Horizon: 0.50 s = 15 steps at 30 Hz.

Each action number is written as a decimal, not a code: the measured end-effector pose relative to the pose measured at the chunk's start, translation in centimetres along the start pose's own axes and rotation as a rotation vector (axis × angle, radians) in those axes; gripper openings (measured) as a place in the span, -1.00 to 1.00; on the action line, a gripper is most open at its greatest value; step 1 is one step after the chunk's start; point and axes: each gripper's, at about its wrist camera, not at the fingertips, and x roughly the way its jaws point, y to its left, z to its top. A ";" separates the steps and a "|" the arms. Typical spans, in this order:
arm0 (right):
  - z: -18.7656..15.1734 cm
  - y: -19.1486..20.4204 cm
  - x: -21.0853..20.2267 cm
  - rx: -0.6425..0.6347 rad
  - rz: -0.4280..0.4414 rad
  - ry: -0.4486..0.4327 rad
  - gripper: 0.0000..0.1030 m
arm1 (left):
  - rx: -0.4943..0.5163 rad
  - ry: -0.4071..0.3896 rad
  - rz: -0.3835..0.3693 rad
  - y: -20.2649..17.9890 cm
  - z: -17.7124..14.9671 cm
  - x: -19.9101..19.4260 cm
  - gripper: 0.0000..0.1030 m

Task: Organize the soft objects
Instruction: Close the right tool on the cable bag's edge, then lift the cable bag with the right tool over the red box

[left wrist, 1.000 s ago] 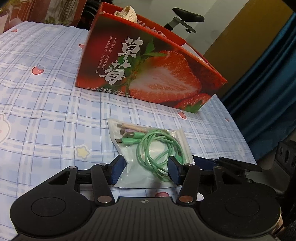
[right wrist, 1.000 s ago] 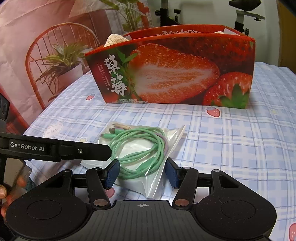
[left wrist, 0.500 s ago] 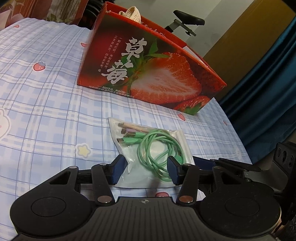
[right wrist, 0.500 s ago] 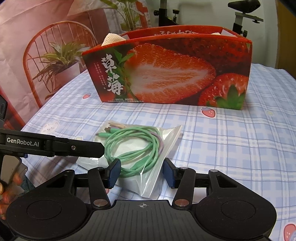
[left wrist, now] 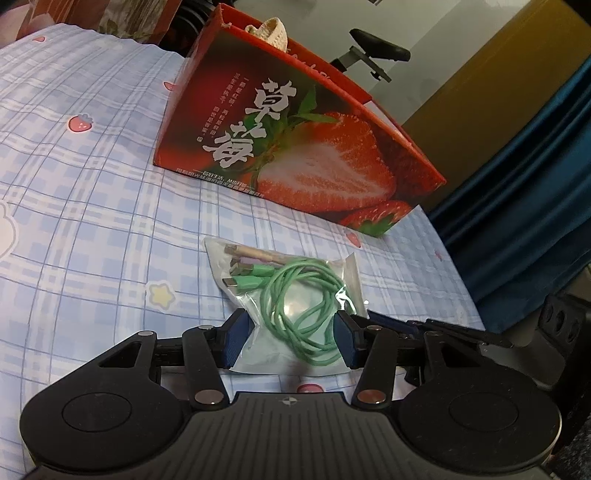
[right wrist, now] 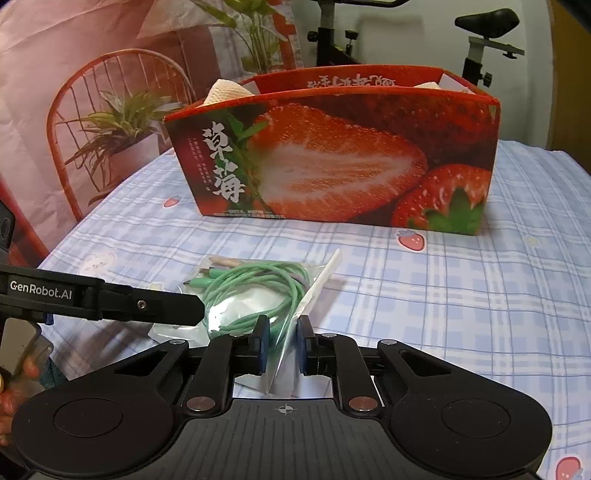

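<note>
A clear plastic bag of coiled green cables [left wrist: 295, 295] [right wrist: 240, 295] lies on the checked tablecloth in front of the red strawberry box [left wrist: 295, 155] [right wrist: 332, 166]. My right gripper [right wrist: 282, 343] is shut on the bag's near right edge, which stands folded up between the pads. My left gripper [left wrist: 290, 343] is open, and its blue pads straddle the bag's near end. Whether they press on it I cannot tell. One left finger [right wrist: 147, 306] reaches in beside the bag. A cream knitted piece [left wrist: 266, 29] [right wrist: 225, 92] sticks out of the box.
The table's edge falls away at the right, by a blue curtain [left wrist: 517, 184]. A red wire chair [right wrist: 110, 92] with a potted plant [right wrist: 122, 129] stands left of the table. An exercise bike [right wrist: 480, 29] is behind the box. A hand [right wrist: 18, 369] holds the left gripper.
My right gripper's jaws have closed from half open onto the bag's edge, folding it upward and bunching the plastic. The left gripper has kept its place and its opening.
</note>
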 end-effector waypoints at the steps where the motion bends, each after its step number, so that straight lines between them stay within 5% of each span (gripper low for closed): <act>1: 0.0 0.0 -0.1 0.003 0.003 -0.002 -0.73 | -0.003 -0.002 -0.003 0.0 0.0 -0.1 0.02; 7: 0.0 0.2 -0.1 -0.007 0.001 -0.007 -0.74 | -0.004 0.011 0.037 0.4 0.0 0.0 -0.08; 10: -0.2 0.1 0.0 -0.005 -0.001 -0.004 -0.75 | 0.037 0.020 0.076 0.0 0.1 -0.1 -0.24; 12: -0.2 0.0 0.0 0.001 0.002 -0.004 -0.75 | 0.085 0.028 0.120 -0.3 0.0 0.0 -0.58; 15: -0.3 -0.1 0.0 0.006 0.006 -0.007 -0.75 | 0.086 0.025 0.131 0.1 0.0 0.0 -0.67</act>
